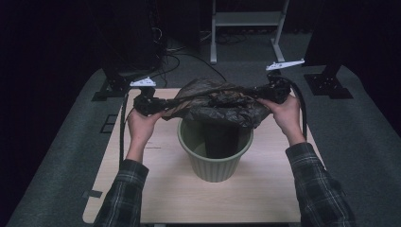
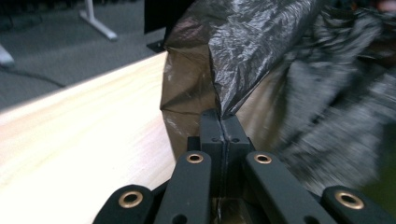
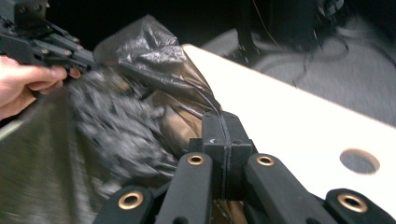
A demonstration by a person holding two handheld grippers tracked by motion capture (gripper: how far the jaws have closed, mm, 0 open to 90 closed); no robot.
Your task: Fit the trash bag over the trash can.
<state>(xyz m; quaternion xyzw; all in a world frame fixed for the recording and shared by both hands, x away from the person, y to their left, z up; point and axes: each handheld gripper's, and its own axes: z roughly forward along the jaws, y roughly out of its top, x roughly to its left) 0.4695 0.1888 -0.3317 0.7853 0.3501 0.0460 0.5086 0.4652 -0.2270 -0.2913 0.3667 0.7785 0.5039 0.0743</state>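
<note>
High view: black plastic bag (image 1: 215,105) stretched above green bin (image 1: 215,163), between left gripper (image 1: 163,106) and right gripper (image 1: 257,94). Left gripper view: jaws closed, pinching bag edge. Right gripper view: same, closed on film; bag middle blurred.

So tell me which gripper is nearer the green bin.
Left, though only slightly. The left gripper pinches the black bag just off the green bin's near-left rim; the right gripper pinches it above and beyond the right rim.
</note>
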